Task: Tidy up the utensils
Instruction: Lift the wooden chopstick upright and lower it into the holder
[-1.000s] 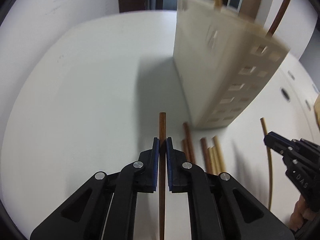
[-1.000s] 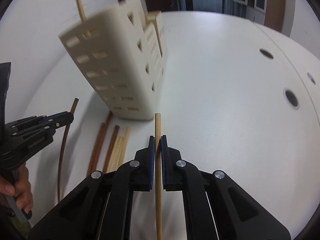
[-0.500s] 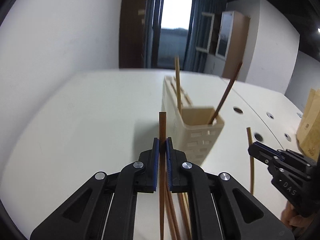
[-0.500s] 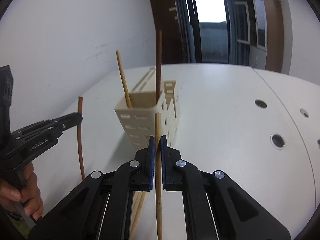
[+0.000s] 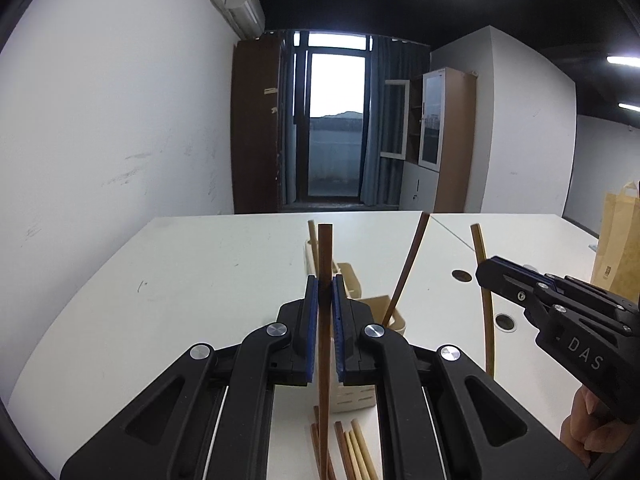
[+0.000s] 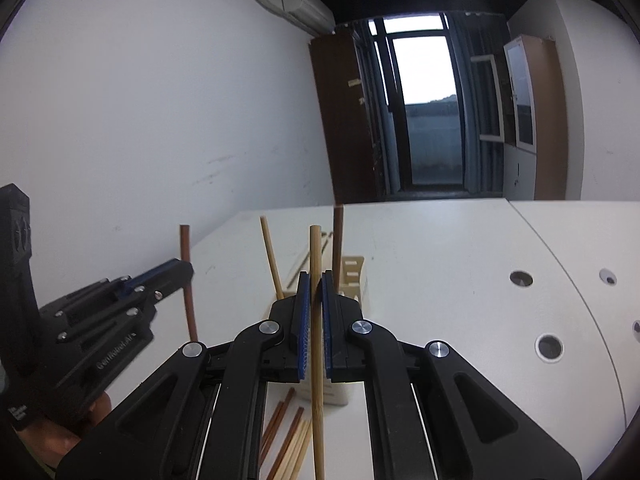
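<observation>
My left gripper (image 5: 325, 280) is shut on a dark brown chopstick (image 5: 325, 256) that stands upright. My right gripper (image 6: 316, 276) is shut on a light bamboo chopstick (image 6: 316, 252), also upright. Both are held above the table, just short of the cream utensil holder (image 5: 386, 308), which shows in the right wrist view (image 6: 354, 276) too. A dark chopstick (image 5: 410, 264) and a light one (image 6: 271, 256) lean in the holder. Several loose chopsticks (image 5: 352, 454) lie on the table in front of it, also seen in the right wrist view (image 6: 286, 440). Each gripper shows in the other's view, the right (image 5: 486, 276) and the left (image 6: 184, 274).
The white table (image 5: 180, 280) has round cable holes (image 6: 550, 346) on its right part. A brown paper bag (image 5: 618, 240) stands at the far right. A white wall runs along the left side; cabinets and a glass door stand behind.
Both grippers have tilted up from looking down at the table to looking level across it, raising their chopsticks upright. The holder now sits lower in both views.
</observation>
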Available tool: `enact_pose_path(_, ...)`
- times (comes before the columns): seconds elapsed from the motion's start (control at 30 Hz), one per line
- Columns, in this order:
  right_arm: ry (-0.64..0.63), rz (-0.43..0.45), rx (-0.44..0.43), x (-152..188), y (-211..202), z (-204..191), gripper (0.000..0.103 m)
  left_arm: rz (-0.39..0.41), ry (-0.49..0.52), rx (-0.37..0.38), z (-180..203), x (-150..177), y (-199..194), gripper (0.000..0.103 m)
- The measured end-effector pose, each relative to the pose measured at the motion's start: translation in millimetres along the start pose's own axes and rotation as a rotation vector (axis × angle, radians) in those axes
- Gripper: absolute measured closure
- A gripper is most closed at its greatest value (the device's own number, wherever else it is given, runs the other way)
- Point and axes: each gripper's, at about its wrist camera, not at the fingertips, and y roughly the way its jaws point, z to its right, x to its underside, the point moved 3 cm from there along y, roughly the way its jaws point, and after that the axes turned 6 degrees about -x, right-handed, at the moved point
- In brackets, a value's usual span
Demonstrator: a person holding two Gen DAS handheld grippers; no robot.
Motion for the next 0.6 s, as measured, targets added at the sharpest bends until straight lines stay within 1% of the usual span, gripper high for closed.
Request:
enact_pose_path(0.13, -0.066, 0.102, 0.017, -12, -8, -10, 0.096, 0.047, -0.013, 0.019, 1, -10, 0, 0.097)
enact_pose_path(0.23, -0.088, 0.15, -0.006, -19, -6, -13, 0.096, 0.087, -0.021, 0.026, 1, -14, 1, 0.097)
enact_pose_path(0.33, -0.098, 0.189, -0.012, -23, -2, -11, 0.096, 0.123, 0.015, -0.01, 3, -17, 4, 0.097)
enact_pose_path(0.4, -0.086, 0.201, -0.003, -26, 4, -5, 0.096, 0.123, 0.015, -0.001, 2, -20, 11, 0.097)
enact_pose_path(0.47, -0.085, 0.209, -0.014, -29, 9, -2, 0.096, 0.125, -0.006, 0.016, -3, -25, 11, 0.097)
enact_pose_path(0.6, -0.099, 0.264, -0.029, -36, 9, 0, 0.096, 0.206, -0.011, 0.025, -6, -35, 2, 0.097)
